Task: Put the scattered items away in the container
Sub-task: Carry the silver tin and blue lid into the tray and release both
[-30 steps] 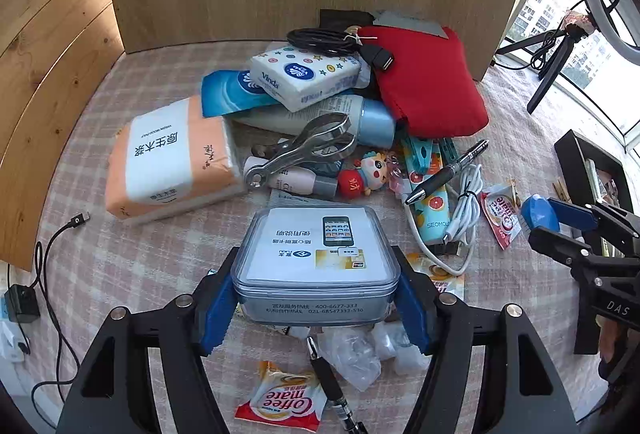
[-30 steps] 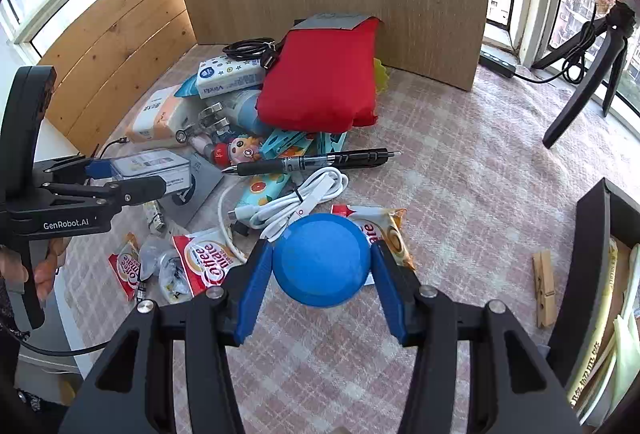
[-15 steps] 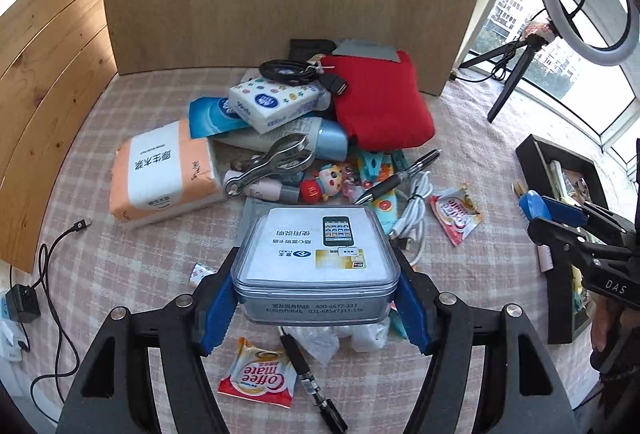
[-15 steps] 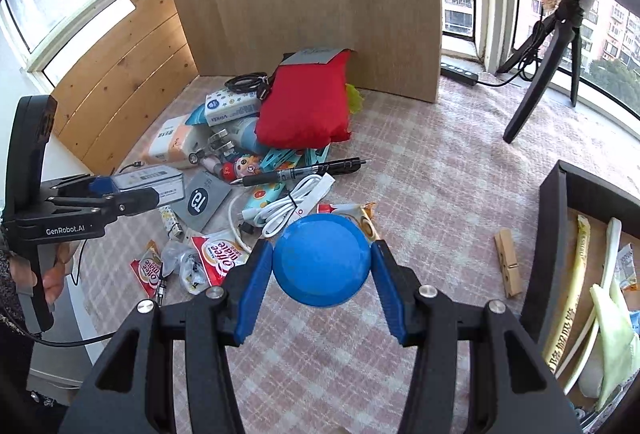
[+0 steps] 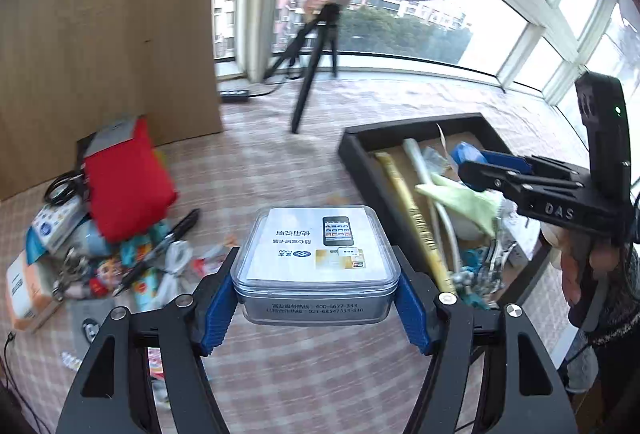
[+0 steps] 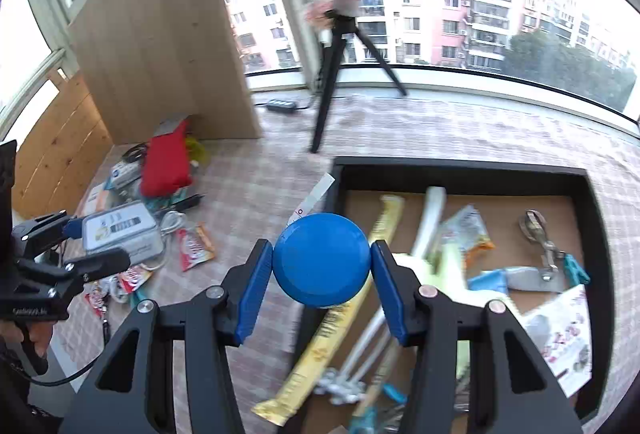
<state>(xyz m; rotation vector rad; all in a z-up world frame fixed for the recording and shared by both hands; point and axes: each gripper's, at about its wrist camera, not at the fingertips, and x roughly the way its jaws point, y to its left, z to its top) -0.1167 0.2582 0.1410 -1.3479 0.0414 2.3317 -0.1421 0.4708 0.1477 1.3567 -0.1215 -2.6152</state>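
container: black rectangular tray [image 6: 460, 170], long axis 9–3
right claw [image 6: 322, 266]: clamped on blue round disc [image 6: 320, 258], above tray's 9 o'clock wall, nearer
left claw [image 5: 316, 286]: clamped on clear plastic card box [image 5: 316, 254]; tray at 2 o'clock

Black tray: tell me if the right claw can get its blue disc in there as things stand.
Probably yes. The right claw, shut on the blue disc, hangs over the near-left edge of the open-topped black tray; only loose low items lie below.
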